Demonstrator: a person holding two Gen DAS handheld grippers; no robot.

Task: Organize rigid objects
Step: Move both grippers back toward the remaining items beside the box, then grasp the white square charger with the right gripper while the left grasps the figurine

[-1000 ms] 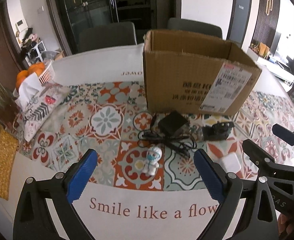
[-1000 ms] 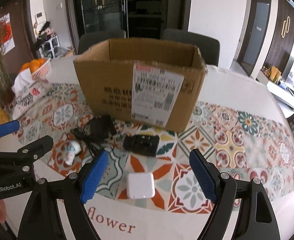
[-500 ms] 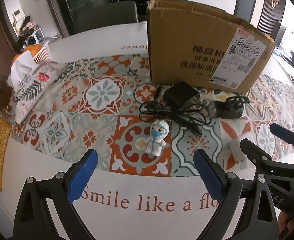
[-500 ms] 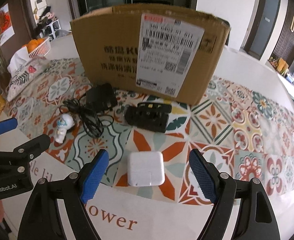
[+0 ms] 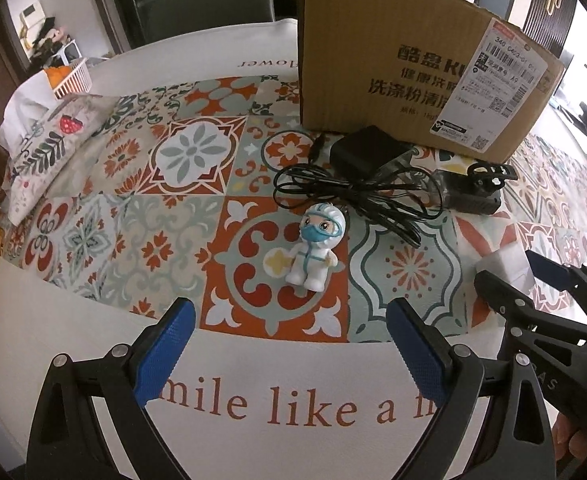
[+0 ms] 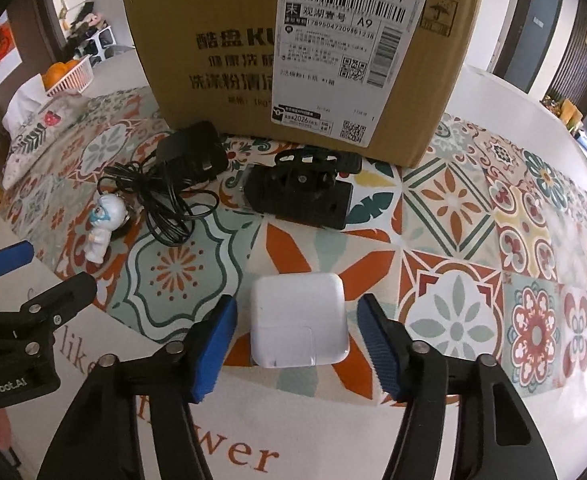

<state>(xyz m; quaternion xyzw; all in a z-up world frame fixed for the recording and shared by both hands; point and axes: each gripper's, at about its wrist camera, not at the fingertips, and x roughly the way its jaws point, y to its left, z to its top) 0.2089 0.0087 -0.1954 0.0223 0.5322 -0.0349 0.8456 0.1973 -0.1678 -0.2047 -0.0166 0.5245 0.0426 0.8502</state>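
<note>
Our right gripper (image 6: 297, 340) has just been closing; its ribbed blue pads flank the smooth white square charger block (image 6: 299, 320) w/ slim gaps, not pressing yet. Our left gripper (image 5: 289, 344) is spread wide, nothing between, just short of the glossy white masked figurine (image 5: 315, 250). Both sit on the patterned tile-print tablecloth (image 6: 453, 208), in front of the corrugated cardboard box (image 6: 221, 52).

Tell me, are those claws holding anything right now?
Nothing yet. The right gripper, just closing, straddles the white charger without touching; the left gripper is open and empty.
</note>
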